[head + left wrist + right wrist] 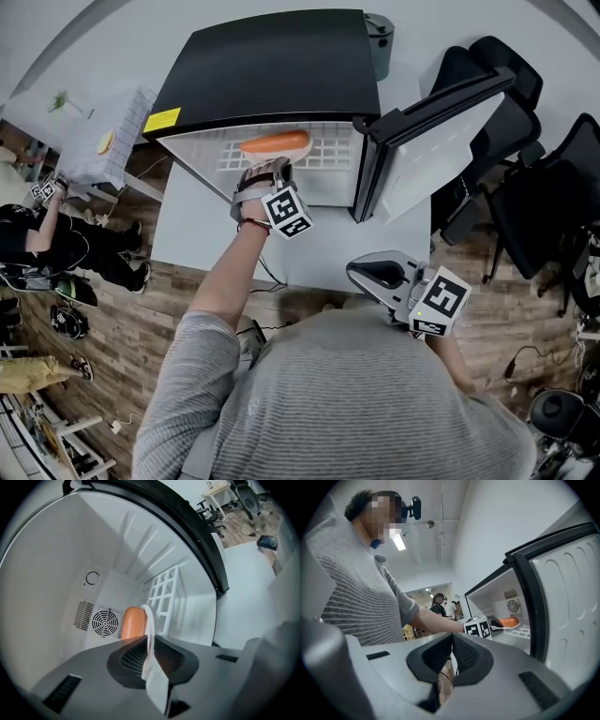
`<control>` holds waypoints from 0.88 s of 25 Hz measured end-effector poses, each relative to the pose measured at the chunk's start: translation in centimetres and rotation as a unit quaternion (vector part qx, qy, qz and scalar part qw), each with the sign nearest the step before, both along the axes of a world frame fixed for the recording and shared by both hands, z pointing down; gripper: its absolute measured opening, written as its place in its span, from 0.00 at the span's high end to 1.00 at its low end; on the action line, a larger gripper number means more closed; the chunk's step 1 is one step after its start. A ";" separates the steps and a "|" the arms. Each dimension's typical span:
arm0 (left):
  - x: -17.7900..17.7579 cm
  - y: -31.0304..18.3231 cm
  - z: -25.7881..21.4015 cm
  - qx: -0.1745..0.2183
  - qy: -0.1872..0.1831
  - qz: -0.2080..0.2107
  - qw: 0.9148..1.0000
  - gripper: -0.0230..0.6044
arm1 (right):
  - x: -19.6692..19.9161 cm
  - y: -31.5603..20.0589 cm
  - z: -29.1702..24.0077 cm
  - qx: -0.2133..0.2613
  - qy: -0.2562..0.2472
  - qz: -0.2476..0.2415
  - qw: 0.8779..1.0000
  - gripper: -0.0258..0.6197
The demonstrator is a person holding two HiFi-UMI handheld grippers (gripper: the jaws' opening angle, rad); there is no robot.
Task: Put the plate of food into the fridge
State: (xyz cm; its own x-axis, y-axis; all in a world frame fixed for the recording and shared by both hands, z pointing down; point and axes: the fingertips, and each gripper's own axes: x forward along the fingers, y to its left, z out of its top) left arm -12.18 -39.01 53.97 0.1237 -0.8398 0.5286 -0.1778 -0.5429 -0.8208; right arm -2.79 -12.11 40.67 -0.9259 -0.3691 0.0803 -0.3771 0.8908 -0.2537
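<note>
- Left hand-held gripper point(149, 641) reaches into the open front of the fridge point(272, 66). We see its jaws clamped on the rim of the white plate point(151, 620), one pad pressing each face.
- We see the plate edge-on in the left gripper view. The orange, sausage-shaped food point(133, 623) lies on it, on the part farthest into the fridge.
- From the head view, we place the plate and its food inside the fridge, above the white wire shelf point(328, 150). We cannot tell whether the plate touches that shelf.
- On the fridge's back wall, behind the food, we make out a round fan grille point(104, 623). A small dial point(93, 578) sits above it.
- We see the door point(431, 150) swung wide open at the fridge's right side, its pale inner lining facing the opening.
- We hold the right hand-held gripper point(451, 641) outside the fridge, in front of the open door and close to our body. Its jaws are together with nothing between them.
- In the right gripper view, we look past the door's edge into the fridge. There the left hand-held gripper's marker cube point(478, 627) sits just outside the opening.
- We see the fridge standing on a white desk point(187, 234), with black office chairs point(553, 206) beyond the fridge's door side.
</note>
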 end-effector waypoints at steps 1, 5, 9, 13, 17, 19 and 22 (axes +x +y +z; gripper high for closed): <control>0.0 0.1 0.0 -0.003 0.003 0.000 1.000 0.90 | 0.0 0.0 0.0 0.000 0.000 0.000 1.000 0.94; 0.3 0.5 0.0 -0.011 0.017 0.012 1.000 0.87 | -0.1 0.0 -0.1 0.000 -0.001 -0.002 1.000 0.94; 0.3 0.9 0.0 -0.016 0.020 0.017 1.000 0.80 | -0.4 0.1 0.0 -0.001 0.001 -0.005 1.000 0.94; 0.1 1.2 0.1 -0.016 0.021 0.018 0.999 0.79 | -0.6 0.2 0.0 0.000 0.001 -0.007 1.000 0.94; 0.3 1.7 -0.2 -0.012 0.027 0.022 0.999 0.79 | -0.7 0.3 -0.1 0.000 0.002 -0.008 1.000 0.94; 0.5 2.0 -0.5 -0.010 0.033 0.023 0.999 0.79 | -0.7 0.4 -0.2 0.001 0.002 -0.009 1.000 0.94; 0.7 2.4 -1.0 -0.006 0.043 0.023 0.999 0.79 | -0.9 0.6 -0.2 0.003 0.002 -0.011 1.000 0.94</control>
State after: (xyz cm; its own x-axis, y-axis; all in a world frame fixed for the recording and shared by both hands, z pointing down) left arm -11.51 -36.58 52.96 0.2066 -0.8261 0.5242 -0.2221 -0.5614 -0.7972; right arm -3.66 -11.49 40.43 -0.9337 -0.3485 0.0825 -0.3579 0.9007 -0.2461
